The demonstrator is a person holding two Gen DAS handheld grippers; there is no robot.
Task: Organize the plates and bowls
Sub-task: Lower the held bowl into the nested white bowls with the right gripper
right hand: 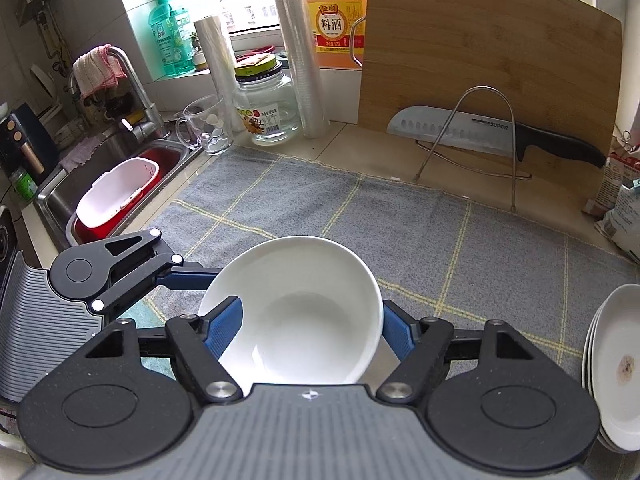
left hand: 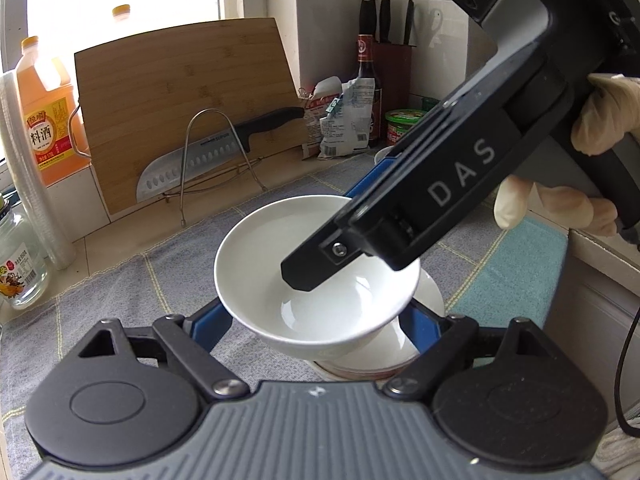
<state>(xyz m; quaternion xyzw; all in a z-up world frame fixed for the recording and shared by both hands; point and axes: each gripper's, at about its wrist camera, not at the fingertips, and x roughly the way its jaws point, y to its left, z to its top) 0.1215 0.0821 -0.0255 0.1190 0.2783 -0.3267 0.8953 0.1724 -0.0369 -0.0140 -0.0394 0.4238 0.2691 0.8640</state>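
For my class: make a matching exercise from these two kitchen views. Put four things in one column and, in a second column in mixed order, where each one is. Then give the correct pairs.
Things:
1. white bowl
2. kitchen knife
3. stack of plates
4. red and white tub

Places:
A. in the sink
B. at the right edge of the right wrist view, on the grey checked cloth
C. between the fingers of the right gripper
D. on a wire rack in front of the wooden cutting board

Pairs: 1-C, 2-D, 3-B, 4-A
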